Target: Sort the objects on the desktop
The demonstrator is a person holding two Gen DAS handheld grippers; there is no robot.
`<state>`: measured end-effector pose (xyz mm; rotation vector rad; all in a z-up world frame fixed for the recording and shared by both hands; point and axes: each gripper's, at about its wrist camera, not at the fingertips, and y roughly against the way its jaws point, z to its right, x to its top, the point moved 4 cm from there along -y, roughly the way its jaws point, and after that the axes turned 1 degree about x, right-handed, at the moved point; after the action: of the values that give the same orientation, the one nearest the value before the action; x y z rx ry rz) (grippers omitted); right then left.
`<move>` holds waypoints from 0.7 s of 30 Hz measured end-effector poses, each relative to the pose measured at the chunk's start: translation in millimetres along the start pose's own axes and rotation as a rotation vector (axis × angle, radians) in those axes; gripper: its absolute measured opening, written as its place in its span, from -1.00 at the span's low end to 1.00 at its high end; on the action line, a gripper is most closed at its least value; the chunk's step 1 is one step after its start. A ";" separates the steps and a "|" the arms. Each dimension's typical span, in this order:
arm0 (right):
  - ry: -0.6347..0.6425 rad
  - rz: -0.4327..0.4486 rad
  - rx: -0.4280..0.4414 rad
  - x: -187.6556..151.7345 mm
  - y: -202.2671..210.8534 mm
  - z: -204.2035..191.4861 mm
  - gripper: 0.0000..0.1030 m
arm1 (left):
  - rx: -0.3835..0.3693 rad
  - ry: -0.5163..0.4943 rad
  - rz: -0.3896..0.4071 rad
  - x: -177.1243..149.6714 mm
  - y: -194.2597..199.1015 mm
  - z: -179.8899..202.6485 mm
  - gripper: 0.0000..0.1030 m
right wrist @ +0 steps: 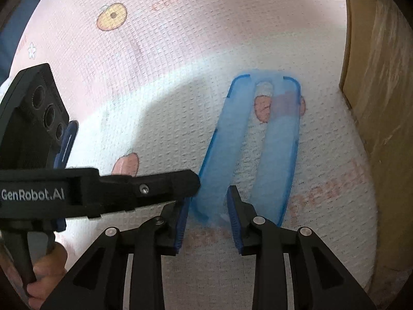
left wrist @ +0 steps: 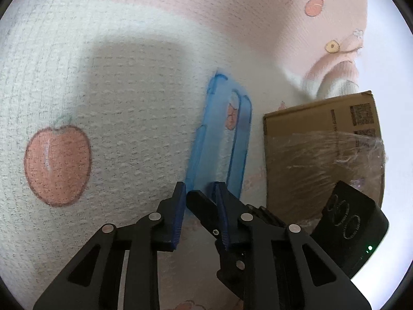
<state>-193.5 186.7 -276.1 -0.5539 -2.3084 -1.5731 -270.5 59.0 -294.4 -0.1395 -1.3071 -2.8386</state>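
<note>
The translucent blue phone case [right wrist: 247,149] lies on the fruit-print cloth [left wrist: 116,134], just beside the cardboard box [left wrist: 320,155] at the cloth's right edge. My right tongs [right wrist: 207,217] straddle its near corner, pads apart from it, gripping nothing. My left tongs [left wrist: 200,217] are partly open at the same end, one finger crossing between them.

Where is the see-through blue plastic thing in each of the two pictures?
Left wrist view: the blue plastic thing stands just right of the middle, running up from between the left claw's fingers.
Right wrist view: it lies right of the middle, its near end between the right claw's fingers.
Shared landmark: the cardboard box, to its right in both views.
</note>
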 end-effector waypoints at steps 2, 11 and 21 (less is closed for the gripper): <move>0.029 -0.018 -0.014 7.9 -5.5 -4.8 -0.48 | -0.012 0.035 -0.012 0.6 0.6 -5.6 -0.49; 0.032 0.109 -0.124 4.8 46.6 19.5 0.21 | 0.078 -0.032 0.070 11.4 14.1 -3.4 -0.49; -0.050 0.024 -0.108 -8.7 7.0 32.6 0.25 | 0.144 -0.136 0.057 7.7 -6.0 5.9 -0.68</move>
<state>-183.4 218.1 -286.0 -0.6510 -2.2537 -1.6984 -278.0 67.5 -294.5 -0.3671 -1.5013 -2.7187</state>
